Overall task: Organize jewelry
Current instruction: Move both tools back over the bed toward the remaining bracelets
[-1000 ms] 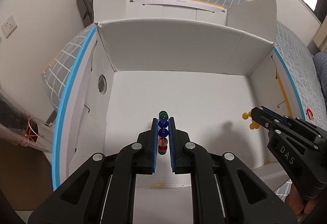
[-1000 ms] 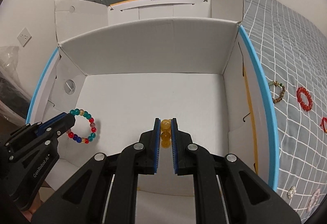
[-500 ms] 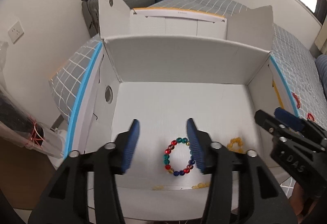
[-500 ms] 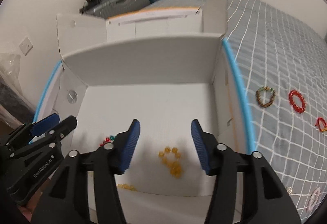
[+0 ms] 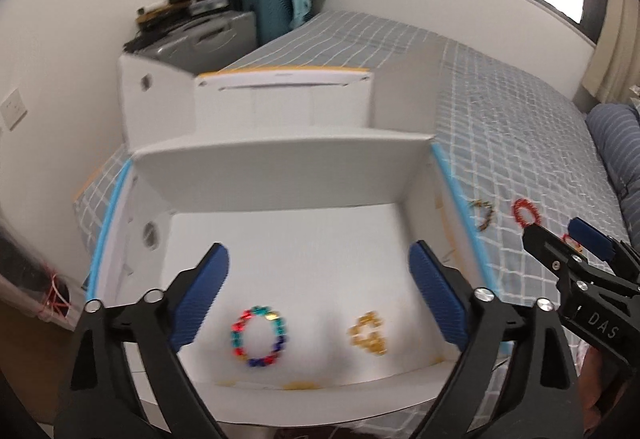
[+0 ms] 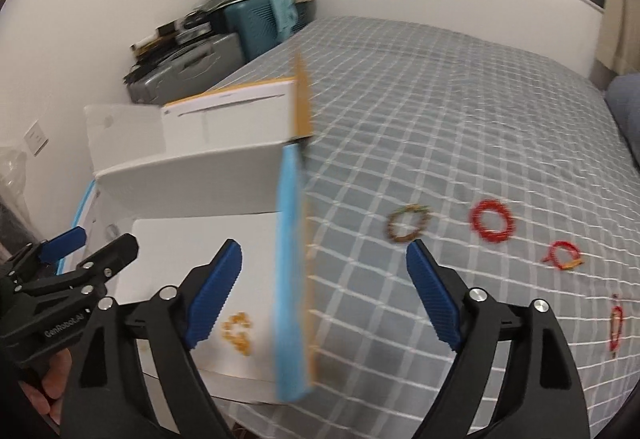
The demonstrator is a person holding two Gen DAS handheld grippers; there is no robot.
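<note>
Below the left gripper (image 5: 318, 291), on the white floor of the open cardboard box (image 5: 280, 167), a multicoloured bead bracelet (image 5: 259, 336) was seen lying flat, with a yellow bead bracelet (image 5: 368, 333) bunched up just to its right. Neither was touched. The left jaws had just been opening and were spread wide, with nothing between them, so the multicoloured bracelet could be judged as released into the box on purpose.

The right gripper (image 6: 324, 289) was likewise spread, its jaws just opened and empty; the yellow bracelet (image 6: 239, 333) was left behind its left finger, inside the box. Its view was swung out over the box's blue-edged wall (image 6: 290, 279) towards the grey checked bedspread (image 6: 440, 143). Ahead of its right finger, a brownish bead bracelet (image 6: 407, 223), a red ring-shaped bracelet (image 6: 493, 223) and smaller red pieces (image 6: 562, 257) were laid well apart, probably so that each could be pinched singly. One of these was judged the likely next pickup.
</note>
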